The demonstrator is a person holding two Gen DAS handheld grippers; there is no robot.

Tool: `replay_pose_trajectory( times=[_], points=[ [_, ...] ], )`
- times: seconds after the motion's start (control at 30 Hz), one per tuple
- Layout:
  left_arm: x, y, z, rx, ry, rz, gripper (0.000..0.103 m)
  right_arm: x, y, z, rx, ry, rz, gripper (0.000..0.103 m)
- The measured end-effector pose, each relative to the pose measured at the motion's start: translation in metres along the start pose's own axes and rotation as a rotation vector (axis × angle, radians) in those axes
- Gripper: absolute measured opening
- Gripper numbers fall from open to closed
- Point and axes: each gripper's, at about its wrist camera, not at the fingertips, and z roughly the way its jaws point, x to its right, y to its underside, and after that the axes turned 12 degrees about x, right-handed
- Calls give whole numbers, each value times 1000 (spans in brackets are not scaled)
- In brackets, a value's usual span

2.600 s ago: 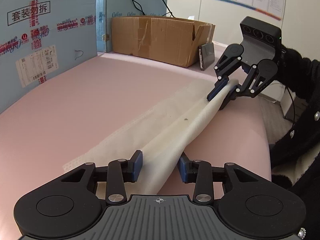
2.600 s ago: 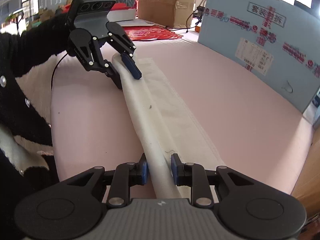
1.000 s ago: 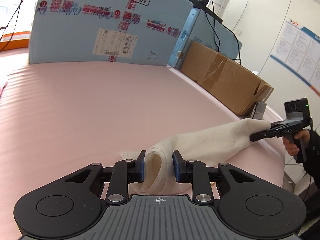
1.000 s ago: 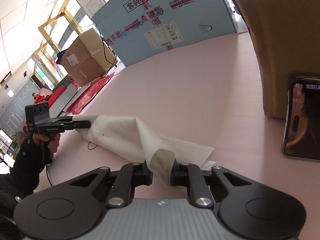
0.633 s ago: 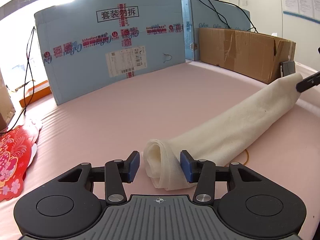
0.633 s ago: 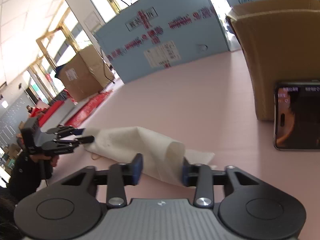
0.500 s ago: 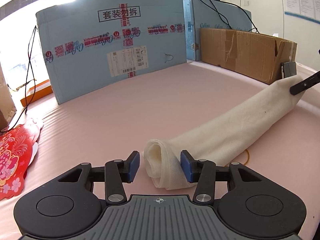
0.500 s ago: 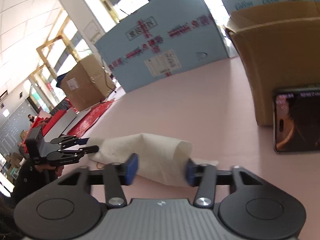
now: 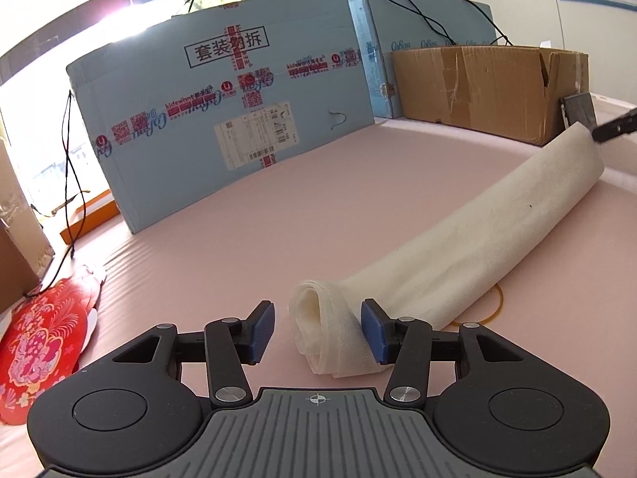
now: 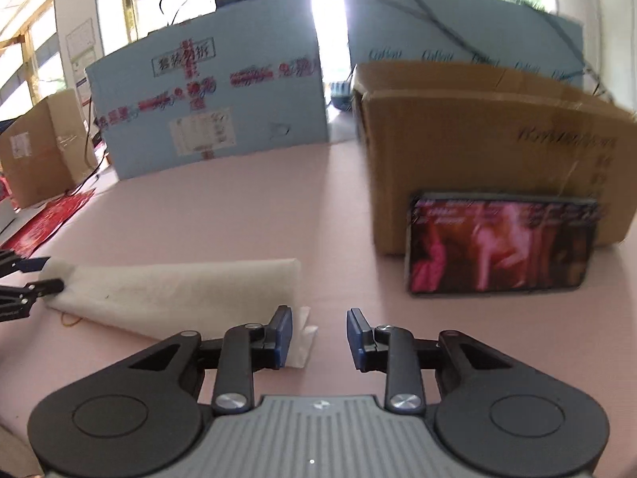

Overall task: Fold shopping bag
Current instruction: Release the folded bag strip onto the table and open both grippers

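White, soft non-woven fabric: the shopping bag (image 9: pixel 469 235) lies folded into a long loose roll on the pink table (image 9: pixel 326 183), running in the left wrist view from the near centre out toward 2 o'clock. Its near end shows curled layers, and a thin yellow loop peeks out beside it at 3 o'clock.

That near end sits between the fingers of the left gripper (image 9: pixel 318 332), whose jaws have just been opening; the right pad is just at the cloth, the left one stands clear, so nothing is pinched.

The right gripper (image 10: pixel 318 336) is spread too, its jaws having just opened, with bare table between them; the bag's other end (image 10: pixel 175 290) lies toward 10 o'clock of it, a flat corner reaching its left finger.

Open pink surface stretches toward 12 o'clock up to the blue carton (image 9: pixel 223 127). A brown cardboard box (image 10: pixel 493 147) with a phone (image 10: pixel 497 247) leaning on it closes off 1 to 2 o'clock in the right wrist view.
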Motion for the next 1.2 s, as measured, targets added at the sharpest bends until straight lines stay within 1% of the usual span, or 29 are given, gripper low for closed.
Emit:
replay_pose_trajectory(
  times=[0.07,0.1,0.17,0.27,0.3,0.37,0.43,0.47,0.5,0.57,0.6,0.63,0.7,0.73,0.8,0.87,0.9,0.93,1.0,1.03,1.07,1.13,1.17,1.2],
  points=[
    [-1,0,0,1,2,-1,48,-11,-7,-14,112,-14,-12,41],
    [-1,-1,0,1,3,0,48,-22,-8,-10,131,-43,-18,43],
    [0,-1,0,3,2,3,48,-43,-11,-2,166,-102,-28,43],
    [0,-1,0,4,2,6,48,-83,-9,35,101,-187,-72,42],
    [0,-1,0,4,3,4,48,-91,-7,46,67,-179,-95,40],
    [-2,-1,0,3,7,-6,48,-105,-2,63,-6,-161,-142,39],
    [-5,-1,0,1,12,-21,49,-108,5,64,-65,-142,-161,37],
    [-7,-1,1,-1,14,-32,49,-105,11,66,-108,-122,-174,37],
    [-9,-1,1,-3,13,-43,51,-101,16,66,-126,-92,-182,37],
    [-14,0,2,-7,4,-69,58,-90,28,58,-125,-46,-186,38],
    [-16,0,2,-9,-5,-81,64,-86,31,54,-115,-46,-175,38],
    [-17,1,1,-9,-15,-90,67,-83,32,52,-112,-43,-168,38],
    [-19,0,-4,4,-49,-105,67,-79,36,48,-99,-36,-152,38],
    [-18,-2,-9,17,-77,-107,67,-81,38,47,-89,-31,-161,39],
    [-12,-9,-21,56,-160,-98,68,-84,41,46,-72,-20,-177,40],
    [-4,-17,-34,104,-242,-92,73,-87,44,44,-58,-8,-191,40],
    [3,-23,-42,147,-283,-93,80,-86,45,44,-52,-7,-189,40],
    [11,-29,-48,189,-293,-104,83,-85,46,45,-47,-6,-187,40],
    [28,-40,-54,262,-222,-153,83,-83,48,42,-34,-6,-173,40],
    [37,-44,-52,274,-165,-180,83,-83,48,43,-31,-5,-171,40],
    [47,-48,-47,268,-110,-194,83,-83,48,44,-29,-5,-170,40],
    [69,-54,-30,238,-29,-158,83,-83,47,45,-24,-5,-167,40],
    [80,-56,-21,216,-10,-128,82,-83,47,45,-22,-5,-165,40],
    [87,-57,-12,191,-9,-99,81,-83,48,45,-21,-6,-164,40]
  ],
)
